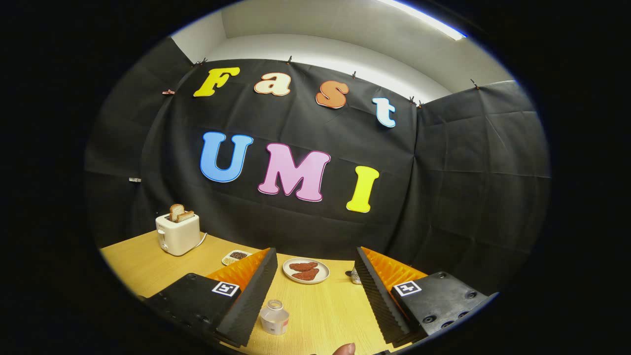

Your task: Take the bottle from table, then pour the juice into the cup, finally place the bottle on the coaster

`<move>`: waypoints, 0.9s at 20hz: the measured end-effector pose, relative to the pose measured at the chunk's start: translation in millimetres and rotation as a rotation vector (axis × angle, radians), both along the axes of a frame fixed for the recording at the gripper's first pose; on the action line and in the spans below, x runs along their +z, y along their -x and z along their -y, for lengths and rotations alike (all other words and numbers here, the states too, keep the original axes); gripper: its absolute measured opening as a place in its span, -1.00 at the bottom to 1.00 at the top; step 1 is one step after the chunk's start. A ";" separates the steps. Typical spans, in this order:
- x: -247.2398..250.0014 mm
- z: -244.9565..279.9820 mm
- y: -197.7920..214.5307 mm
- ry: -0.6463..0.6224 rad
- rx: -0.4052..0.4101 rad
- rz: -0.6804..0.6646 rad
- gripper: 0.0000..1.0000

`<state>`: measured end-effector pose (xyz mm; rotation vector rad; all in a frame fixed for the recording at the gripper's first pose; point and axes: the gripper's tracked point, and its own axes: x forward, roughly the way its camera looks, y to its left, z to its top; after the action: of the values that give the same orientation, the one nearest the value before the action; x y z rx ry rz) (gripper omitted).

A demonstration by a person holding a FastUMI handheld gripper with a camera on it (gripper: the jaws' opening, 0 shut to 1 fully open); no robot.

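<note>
The hand-held gripper [312, 286] is held wide and empty over the counter [325, 308], the small, likely light and slippery bottle [274, 318] standing between the fingers, best gripped mid-body.

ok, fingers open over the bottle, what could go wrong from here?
1. The bottle sits close to one finger, off centre in the open gripper; closing could tip it.
2. It has no cap, so tipping may spill juice.
3. A fingertip rests on the table near the approach path.
</note>
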<state>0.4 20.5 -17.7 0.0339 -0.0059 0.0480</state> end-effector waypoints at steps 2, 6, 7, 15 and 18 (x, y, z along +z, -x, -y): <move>-3.6 -5.5 0.9 -0.017 0.021 0.026 0.94; -28.2 -20.4 0.6 -0.050 0.070 0.055 0.94; -36.9 -24.4 -0.5 -0.056 0.081 0.057 0.94; -128.5 -53.6 -13.8 -0.045 0.137 0.008 0.94; -163.0 -63.8 -21.1 -0.068 0.138 -0.019 0.94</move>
<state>21.5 84.3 -180.8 0.1029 0.0137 0.1850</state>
